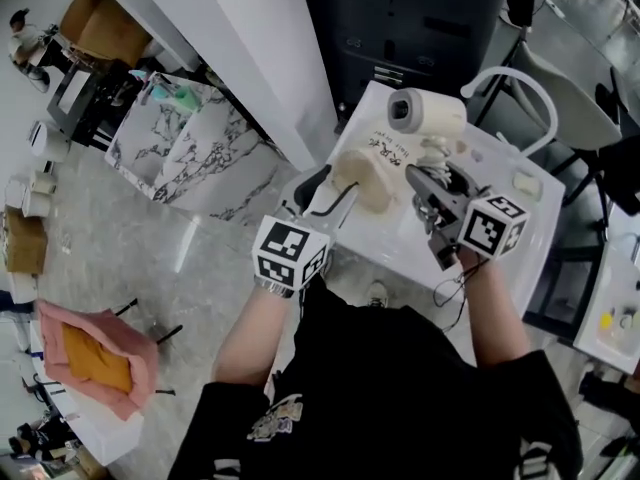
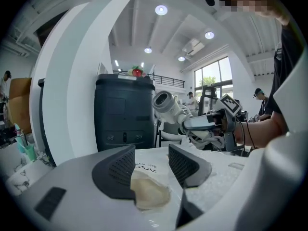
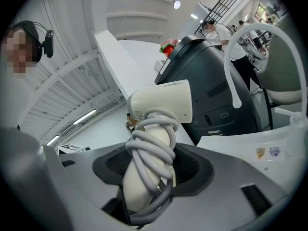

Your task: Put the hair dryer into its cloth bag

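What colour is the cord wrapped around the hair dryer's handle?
Light grey cord; it shows best in the right gripper view.

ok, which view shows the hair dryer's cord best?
Right gripper view: the cord coils round the hair dryer handle, close up. Head view shows it small from above; left gripper view shows it distant and side-on.

black t-shirt [image 1: 400, 388], pale print [image 1: 275, 418]; left tool [image 2: 151, 165] and right tool [image 3: 153, 170] grey, each with a black-and-white marker cube [image 1: 290, 253].

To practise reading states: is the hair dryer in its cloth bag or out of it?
Out. The right gripper holds the hair dryer by its cord-wrapped handle, apart from the cloth bag.
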Demonstrator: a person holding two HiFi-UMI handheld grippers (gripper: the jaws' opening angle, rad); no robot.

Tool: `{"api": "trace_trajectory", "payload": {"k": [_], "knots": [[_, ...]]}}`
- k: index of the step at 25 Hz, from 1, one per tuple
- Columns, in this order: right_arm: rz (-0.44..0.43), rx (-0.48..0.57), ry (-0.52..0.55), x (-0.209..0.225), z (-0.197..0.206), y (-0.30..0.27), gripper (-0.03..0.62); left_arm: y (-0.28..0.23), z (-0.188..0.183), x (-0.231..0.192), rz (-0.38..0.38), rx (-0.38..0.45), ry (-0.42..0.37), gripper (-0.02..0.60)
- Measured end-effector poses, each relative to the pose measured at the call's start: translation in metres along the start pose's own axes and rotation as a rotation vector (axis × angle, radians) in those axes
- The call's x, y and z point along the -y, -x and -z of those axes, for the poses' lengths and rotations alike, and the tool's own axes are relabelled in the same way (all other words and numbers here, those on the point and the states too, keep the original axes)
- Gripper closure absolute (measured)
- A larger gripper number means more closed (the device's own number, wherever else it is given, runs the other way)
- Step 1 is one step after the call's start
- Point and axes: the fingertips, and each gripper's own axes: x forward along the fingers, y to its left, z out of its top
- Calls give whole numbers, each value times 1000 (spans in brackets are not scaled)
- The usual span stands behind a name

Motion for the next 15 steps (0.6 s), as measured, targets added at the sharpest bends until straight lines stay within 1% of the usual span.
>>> {"api": "trace_trajectory", "payload": {"k": [4, 8, 10, 13, 15], "knots": [[48, 19, -13, 7, 0, -14, 358, -14, 4, -18, 56, -23, -37, 377], [102, 50, -26, 11, 0, -28, 358, -28, 15, -38, 128, -60, -62, 377], [126, 69, -30, 10, -1, -35, 358, -35, 19, -47, 169, -84, -91, 377], [198, 90, -65, 18, 5, -40, 358, -49, 30, -59, 239, -131, -143, 377], [229, 106, -74, 19, 7, -45, 358, -58, 40, -67, 279, -158, -164, 377]]}}
